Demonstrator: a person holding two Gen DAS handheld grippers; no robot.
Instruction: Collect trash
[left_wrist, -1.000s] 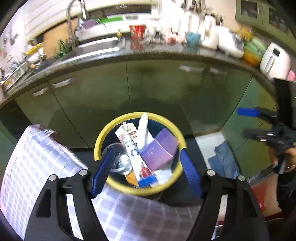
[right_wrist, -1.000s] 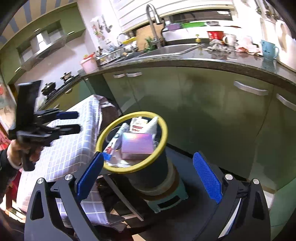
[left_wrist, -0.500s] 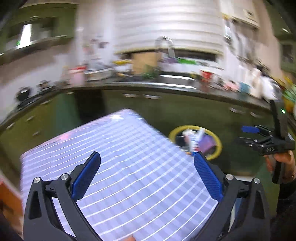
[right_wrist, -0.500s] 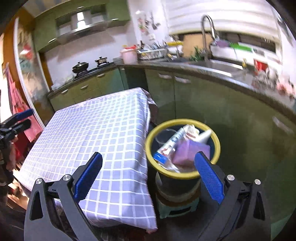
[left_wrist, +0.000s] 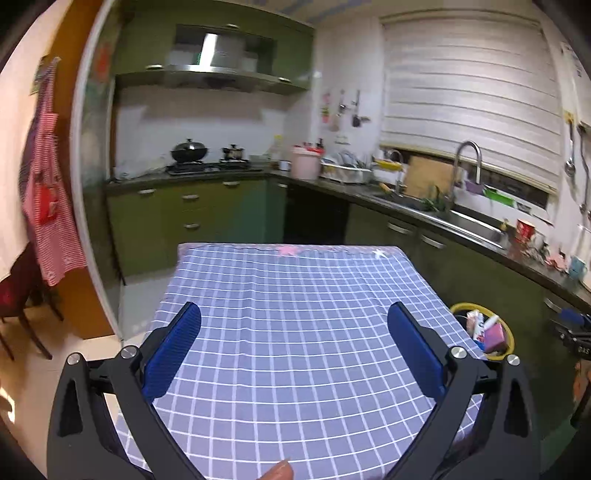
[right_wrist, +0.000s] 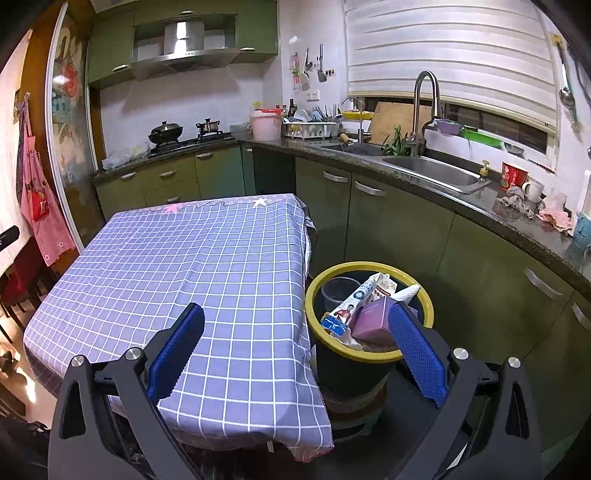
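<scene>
- Beside the bench draped in a purple checked cloth (right_wrist: 192, 266): round black bin with yellow rim (right_wrist: 314, 299), holding a purple box (right_wrist: 371, 321), a printed carton (right_wrist: 351, 301) and a clear plastic cup (right_wrist: 338, 290).
- Left gripper (left_wrist: 293, 349) over the cloth, jaws wide, nothing between them.
- Right gripper (right_wrist: 295, 352) jaws wide, empty, one blue pad overlapping the bin in view.

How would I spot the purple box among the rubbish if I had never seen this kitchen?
Find the table with the purple checked cloth; on the floor at its sink-side corner stands a dark bin with a yellow rim. The purple box lies on top of the trash there, beside a long white and blue tube. It is the only solid purple, square-edged item in the bin.
</scene>
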